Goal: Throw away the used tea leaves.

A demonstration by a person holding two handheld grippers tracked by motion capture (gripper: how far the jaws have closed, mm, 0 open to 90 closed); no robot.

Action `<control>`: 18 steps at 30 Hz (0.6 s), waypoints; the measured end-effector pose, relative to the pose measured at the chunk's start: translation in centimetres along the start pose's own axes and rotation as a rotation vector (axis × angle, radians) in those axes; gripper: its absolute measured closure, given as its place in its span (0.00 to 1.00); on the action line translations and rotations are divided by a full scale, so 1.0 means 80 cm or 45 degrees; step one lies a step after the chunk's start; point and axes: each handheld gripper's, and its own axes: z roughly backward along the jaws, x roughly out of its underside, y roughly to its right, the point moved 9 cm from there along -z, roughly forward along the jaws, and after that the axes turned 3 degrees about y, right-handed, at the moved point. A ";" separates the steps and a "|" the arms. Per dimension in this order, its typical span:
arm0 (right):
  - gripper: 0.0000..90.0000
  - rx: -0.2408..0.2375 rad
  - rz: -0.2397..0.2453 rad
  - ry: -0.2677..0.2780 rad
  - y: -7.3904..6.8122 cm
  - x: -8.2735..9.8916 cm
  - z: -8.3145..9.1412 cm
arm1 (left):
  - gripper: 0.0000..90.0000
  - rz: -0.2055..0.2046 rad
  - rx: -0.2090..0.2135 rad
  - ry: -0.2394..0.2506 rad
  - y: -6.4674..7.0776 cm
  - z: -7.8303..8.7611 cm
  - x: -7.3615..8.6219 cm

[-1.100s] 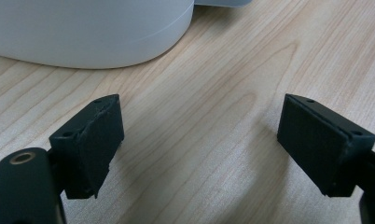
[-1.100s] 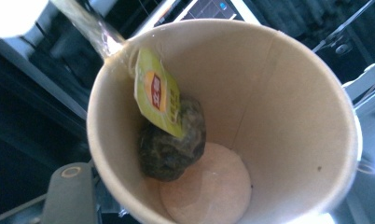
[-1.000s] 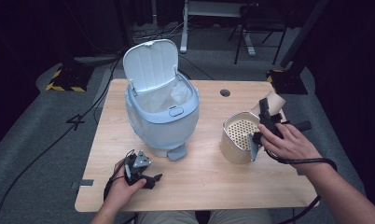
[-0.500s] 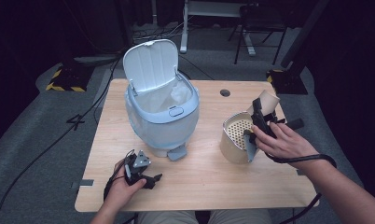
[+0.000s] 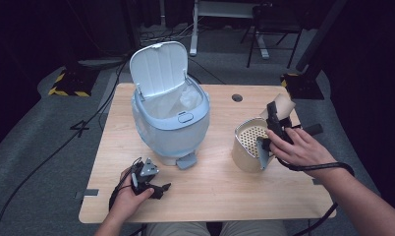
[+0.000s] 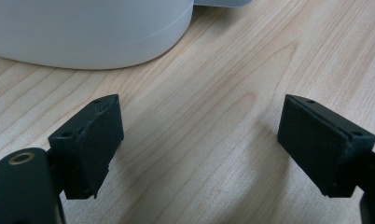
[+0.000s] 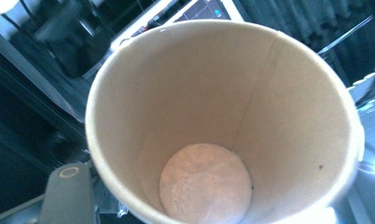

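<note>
We see the wooden table [image 5: 220,187] lit brightly and evenly from above in the high view, while the floor and room around it sink into near black and the whole picture is soft and slightly grainy. In the left gripper view the wood grain is sharp, with soft shadows beneath the jaws. In the right gripper view the paper cup [image 7: 223,121] is well lit inside, and the background is dark and blurred.

bin [image 5: 171,118] left on table [image 5: 220,196], perforated canister [image 5: 247,145] right
</note>
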 end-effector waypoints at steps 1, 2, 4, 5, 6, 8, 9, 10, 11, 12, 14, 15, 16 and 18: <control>0.33 -0.015 -0.027 0.005 0.000 0.001 0.000 | 0.17 -0.005 0.000 -0.001 -0.001 0.000 0.000; 0.32 -0.035 -0.063 0.024 0.000 0.001 0.000 | 0.17 -0.005 0.000 -0.001 -0.001 0.000 0.000; 0.32 -0.125 -0.211 0.080 -0.003 -0.001 0.003 | 0.17 -0.003 -0.001 0.000 0.000 0.000 0.000; 0.32 -0.146 -0.256 0.101 -0.004 -0.001 0.004 | 0.17 -0.004 -0.002 -0.001 0.000 0.000 0.000; 0.32 -0.166 -0.312 0.123 -0.003 -0.002 0.005 | 0.17 -0.005 -0.001 0.000 0.000 0.000 0.000; 0.32 -0.194 -0.370 0.142 -0.004 -0.002 0.006 | 0.17 -0.003 -0.001 -0.001 0.000 0.000 0.000; 0.32 -0.236 -0.485 0.172 -0.005 -0.002 0.007 | 0.17 -0.003 -0.001 0.000 0.000 0.000 0.000; 0.32 -0.299 -0.679 0.211 -0.006 0.000 0.006 | 0.17 -0.002 0.000 -0.001 0.000 0.000 0.000; 0.32 -0.319 -0.743 0.216 -0.007 0.003 0.005 | 0.17 -0.002 0.001 -0.001 0.000 0.000 0.000; 0.31 -0.343 -0.838 0.217 -0.009 0.007 0.004 | 0.17 -0.002 0.002 -0.001 0.000 0.000 0.000; 0.31 -0.343 -0.885 0.219 -0.009 0.010 0.003 | 0.17 -0.006 0.002 -0.002 -0.001 0.000 0.000; 0.31 -0.380 -1.014 0.229 -0.011 0.020 0.001 | 0.17 -0.005 0.006 -0.002 -0.001 -0.001 -0.001; 0.31 -0.398 -1.068 0.233 -0.011 0.024 0.001 | 0.16 -0.008 0.006 0.000 -0.002 -0.002 -0.002; 0.31 -0.439 -1.251 0.259 -0.013 0.030 0.001 | 0.16 -0.011 0.012 0.000 -0.002 -0.003 -0.003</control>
